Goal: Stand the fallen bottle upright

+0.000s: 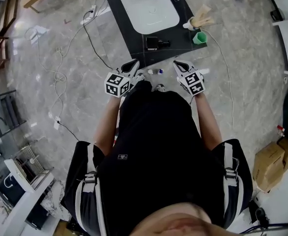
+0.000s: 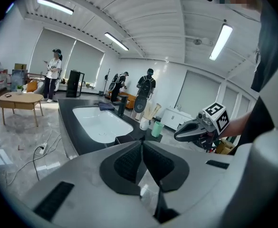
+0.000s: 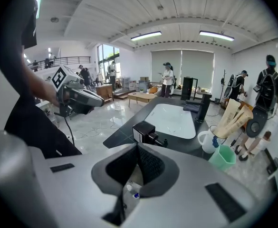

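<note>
A small white bottle with a blue cap (image 1: pixel 155 72) lies on its side on the grey floor, just in front of the black counter (image 1: pixel 134 48). In the right gripper view the bottle (image 3: pixel 132 192) shows low down through the gap behind the jaws. My left gripper (image 1: pixel 133 64) hangs to the bottle's left and my right gripper (image 1: pixel 178 64) to its right, both above it and apart from it. The left gripper (image 2: pixel 142 144) has its pads together with nothing between them. The right gripper (image 3: pixel 138 147) is likewise shut and empty.
The counter holds a white sink (image 1: pixel 148 6), a black box (image 1: pixel 152 43), a green cup (image 1: pixel 199 37) and a white mug of wooden utensils (image 1: pixel 197 21). Cables (image 1: pixel 60 58) trail over the floor at left. Cardboard boxes (image 1: pixel 274 163) stand at right. People stand far off.
</note>
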